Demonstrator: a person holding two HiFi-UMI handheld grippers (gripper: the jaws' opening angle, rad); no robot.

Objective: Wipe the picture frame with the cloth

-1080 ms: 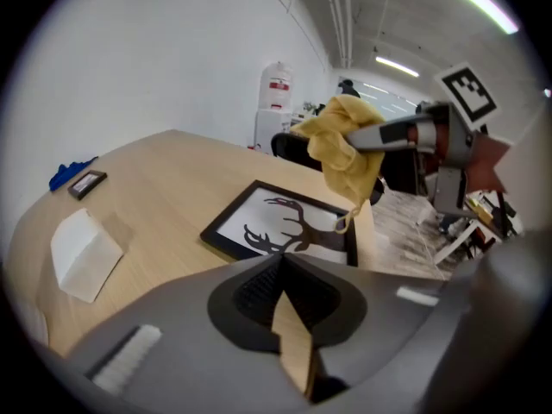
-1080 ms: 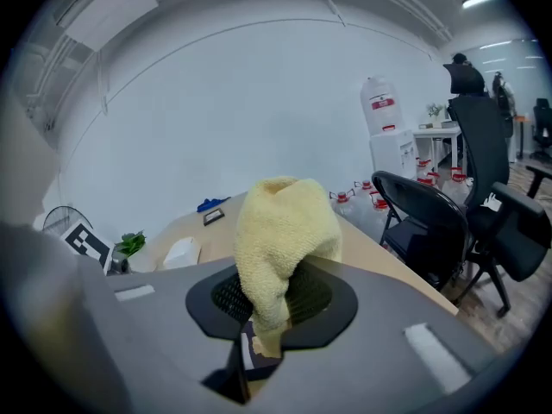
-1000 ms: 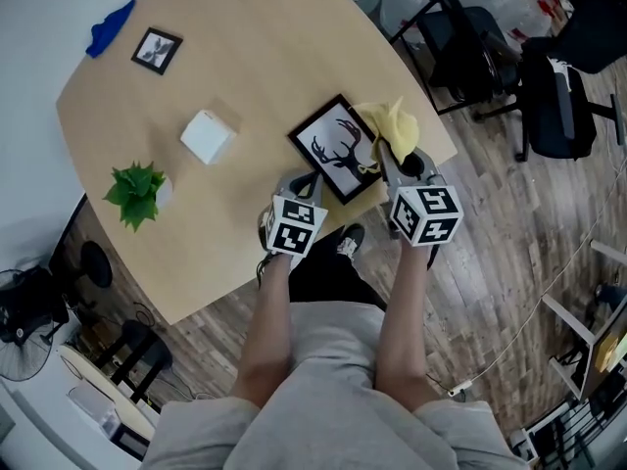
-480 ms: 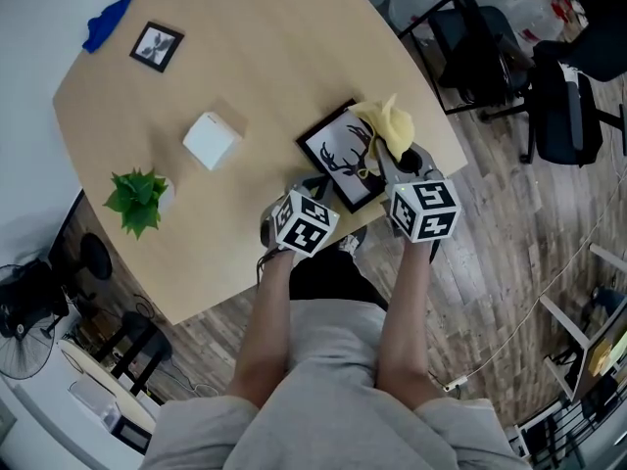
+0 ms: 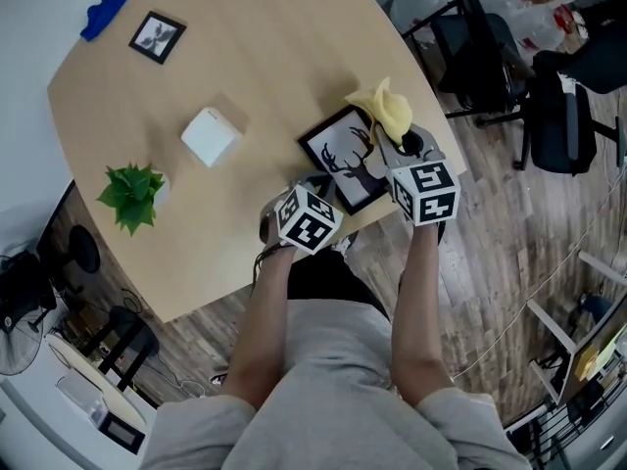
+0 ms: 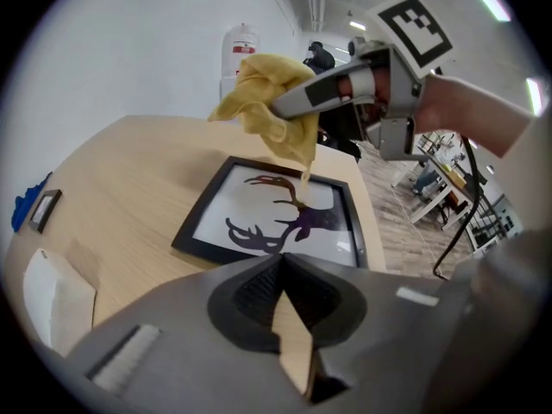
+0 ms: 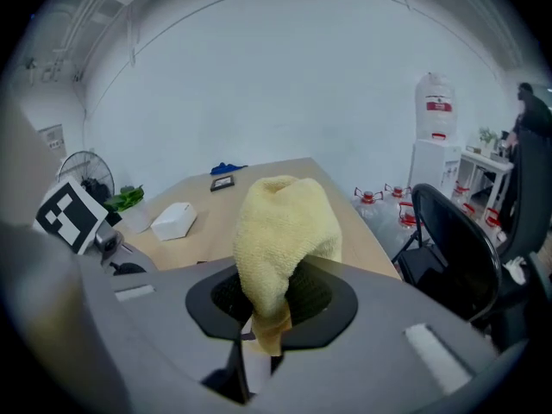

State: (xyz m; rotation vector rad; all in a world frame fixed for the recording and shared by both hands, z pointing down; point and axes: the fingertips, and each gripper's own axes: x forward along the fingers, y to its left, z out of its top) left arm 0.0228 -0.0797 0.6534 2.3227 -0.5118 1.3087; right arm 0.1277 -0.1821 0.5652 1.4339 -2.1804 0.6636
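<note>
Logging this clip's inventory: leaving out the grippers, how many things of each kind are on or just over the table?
Picture frames: 2, the large deer frame and the small frame
Cloths: 2, the yellow cloth and the blue cloth
White box: 1
Potted plant: 1
Total: 6

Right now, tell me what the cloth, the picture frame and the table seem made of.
The cloth: soft yellow terry or microfibre, judging by its nubby looped surface and limp folds. The picture frame: smooth matt black border, wood or plastic, cannot tell; the pane shows a faint sheen, so glass or acrylic. The table: pale wood-grain top, matt, likely laminate.
</note>
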